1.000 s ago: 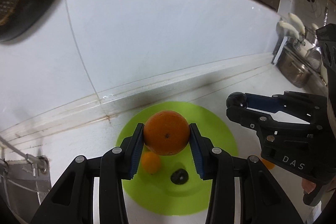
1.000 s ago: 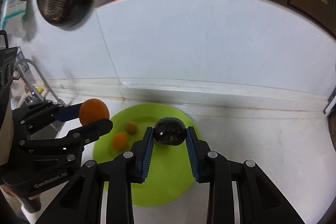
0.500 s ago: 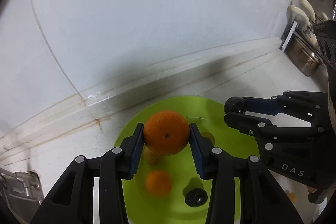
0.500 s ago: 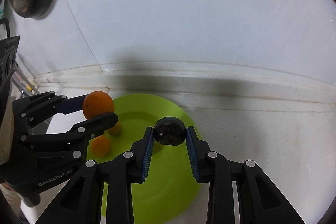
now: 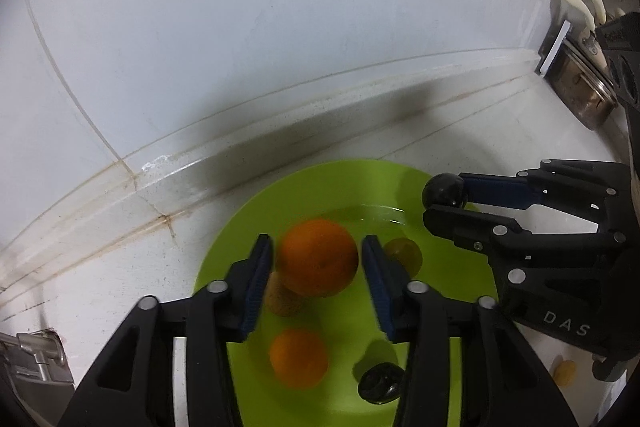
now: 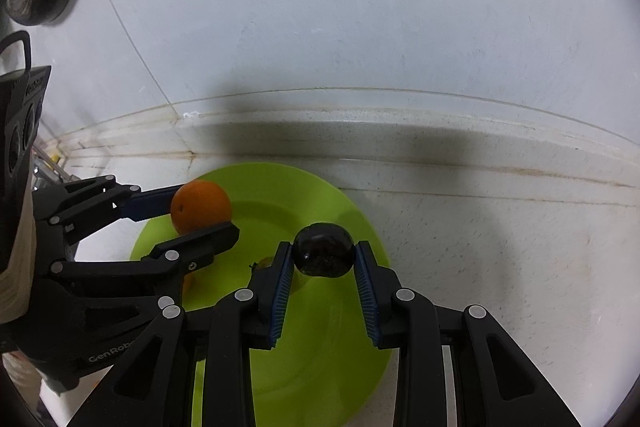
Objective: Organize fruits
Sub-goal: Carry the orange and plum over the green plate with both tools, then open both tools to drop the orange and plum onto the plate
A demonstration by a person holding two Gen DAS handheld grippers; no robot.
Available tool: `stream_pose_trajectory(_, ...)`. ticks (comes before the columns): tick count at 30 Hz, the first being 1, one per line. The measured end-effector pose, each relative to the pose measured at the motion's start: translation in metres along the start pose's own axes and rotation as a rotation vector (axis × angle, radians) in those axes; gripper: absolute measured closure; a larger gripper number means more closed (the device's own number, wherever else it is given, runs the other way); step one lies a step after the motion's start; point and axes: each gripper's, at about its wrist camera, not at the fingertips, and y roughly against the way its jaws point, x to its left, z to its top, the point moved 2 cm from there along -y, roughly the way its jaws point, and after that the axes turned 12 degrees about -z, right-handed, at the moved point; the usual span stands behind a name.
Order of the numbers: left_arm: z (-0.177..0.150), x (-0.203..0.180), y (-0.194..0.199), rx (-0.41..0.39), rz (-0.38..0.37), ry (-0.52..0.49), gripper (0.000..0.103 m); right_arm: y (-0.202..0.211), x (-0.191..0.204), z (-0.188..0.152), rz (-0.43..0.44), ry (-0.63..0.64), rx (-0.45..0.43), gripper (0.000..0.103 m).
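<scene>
A lime green plate (image 5: 344,187) lies on the white counter by the wall. My left gripper (image 5: 317,259) has its jaws spread a little wider than the large orange (image 5: 318,257), which sits blurred between them over the plate. My right gripper (image 6: 323,255) is shut on a dark round fruit (image 6: 323,249) and holds it above the plate's right side (image 6: 320,347). On the plate lie a small orange (image 5: 298,359), two small yellowish fruits (image 5: 404,254) and a dark fruit (image 5: 380,383).
The white tiled wall stands close behind the plate. A metal pot (image 5: 580,83) sits at the far right of the counter. A small yellow fruit (image 5: 564,373) lies on the counter right of the plate. A sink edge (image 5: 32,359) shows at the lower left.
Both grippers have dropped lower over the plate. My left gripper's jaws have parted and gaps now show beside the large orange. The right still clamps the dark fruit.
</scene>
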Motion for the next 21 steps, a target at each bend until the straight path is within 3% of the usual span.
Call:
stream_pose_trajectory(8, -0.002, 0.0, 0.024, -0.035, 0.025, 0.009, 0.048, 0.013, 0.0, 0.0, -0.006, 0.002, -0.027, 0.068)
stream_pose_trajectory(21, -0.024, -0.022, 0.11, -0.196, 0.075, 0.007, 0.038, 0.086, 0.001, -0.014, -0.005, 0.006, -0.157, 0.068)
